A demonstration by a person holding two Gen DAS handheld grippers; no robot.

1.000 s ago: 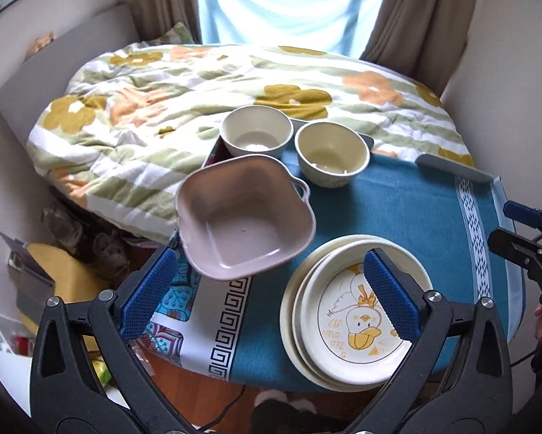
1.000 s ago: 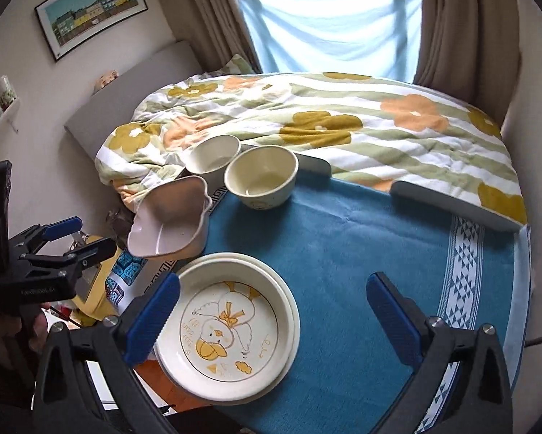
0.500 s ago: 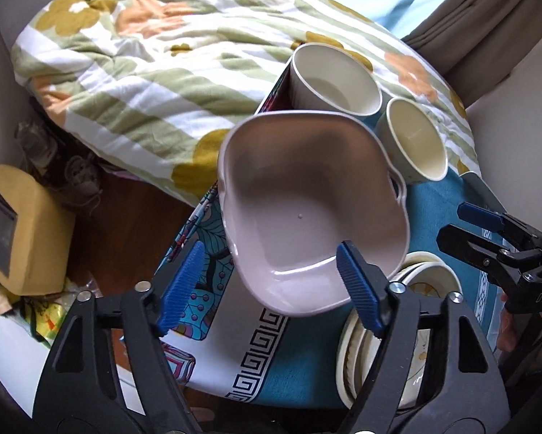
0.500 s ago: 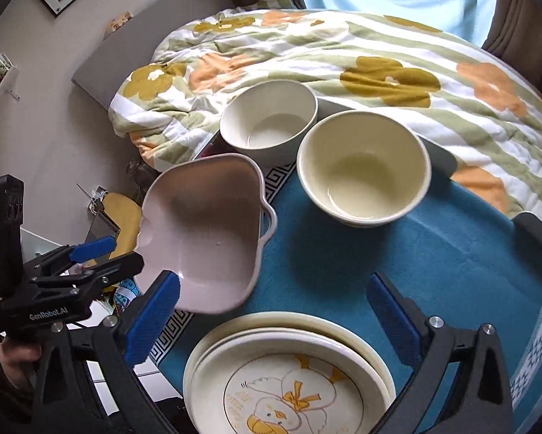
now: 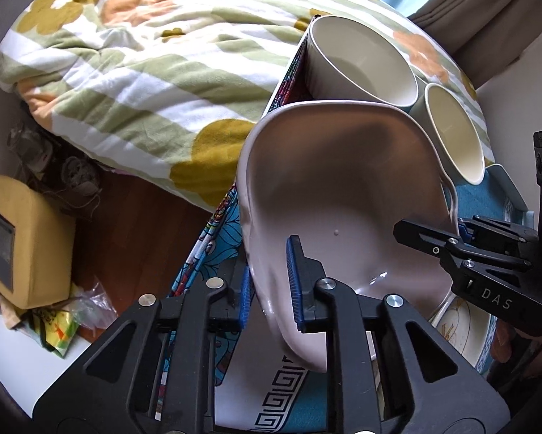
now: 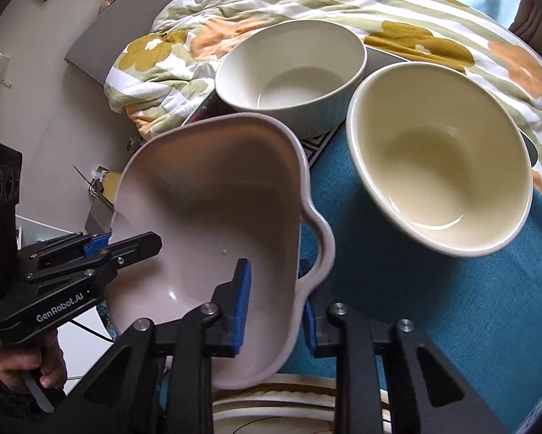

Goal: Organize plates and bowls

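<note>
A pink square dish with side handles (image 5: 347,195) (image 6: 213,217) is held between both grippers. My left gripper (image 5: 269,289) is shut on its left rim and also shows in the right wrist view (image 6: 101,246). My right gripper (image 6: 271,303) is shut on its right rim by the handle and also shows in the left wrist view (image 5: 452,231). Behind it stand a white bowl (image 5: 361,61) (image 6: 292,68) and a cream bowl (image 5: 455,137) (image 6: 441,155). Stacked plates with a duck picture (image 5: 455,322) (image 6: 271,405) lie below, mostly hidden.
The dishes sit on a table with a teal cloth (image 6: 433,289) and a patterned cloth (image 5: 206,246). A floral duvet (image 5: 144,54) covers the bed behind. Clutter and a yellow box (image 5: 21,246) lie on the floor at the left.
Both grippers have moved in and closed on opposite rims of the pink dish. Both cameras sit much closer to the dish and bowls.
</note>
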